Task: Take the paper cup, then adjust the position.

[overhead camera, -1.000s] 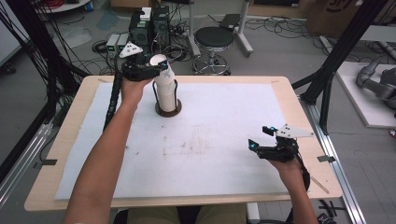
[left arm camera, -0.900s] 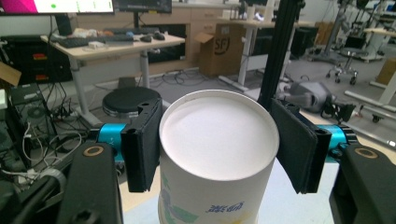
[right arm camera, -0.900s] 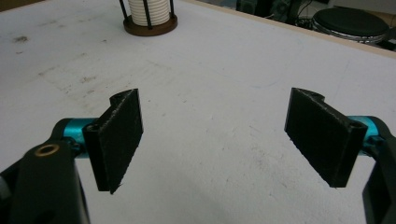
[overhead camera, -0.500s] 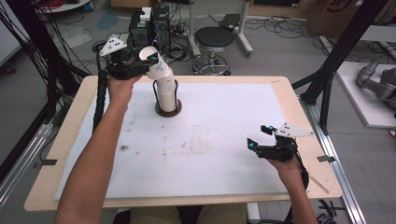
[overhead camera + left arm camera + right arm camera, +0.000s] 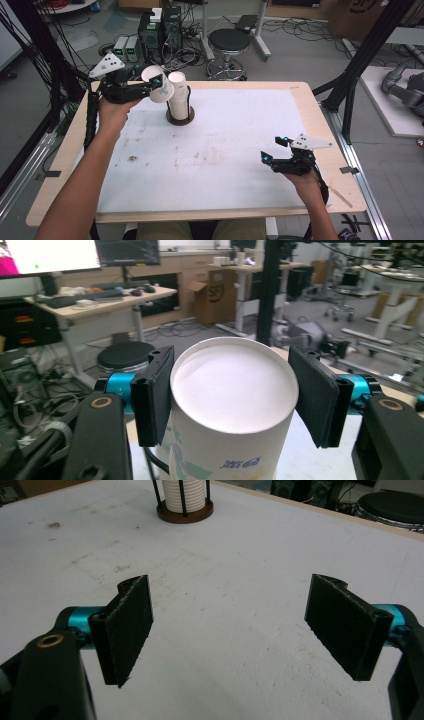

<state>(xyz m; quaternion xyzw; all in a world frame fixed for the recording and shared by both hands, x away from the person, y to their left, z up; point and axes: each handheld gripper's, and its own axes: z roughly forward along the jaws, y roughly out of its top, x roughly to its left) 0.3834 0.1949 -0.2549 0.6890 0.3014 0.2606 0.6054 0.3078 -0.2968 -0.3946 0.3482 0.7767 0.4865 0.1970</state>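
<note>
Holding a white paper cup [image 5: 157, 86] in the left hand-held gripper [image 5: 230, 395], jaws closing on its sides, cup tilting with its long axis leaning toward the person's left, base facing the camera in the left gripper view. Hovering just beside and slightly above the cup stack [image 5: 178, 95] standing upright in its dark holder [image 5: 180, 119] at the far left of the counter [image 5: 240, 150]. Resting the right hand-held gripper [image 5: 275, 150] well apart near the right edge, jaws spread wide, gripping nothing. Likely needing the left hand, being far nearer, for any next placing.
</note>
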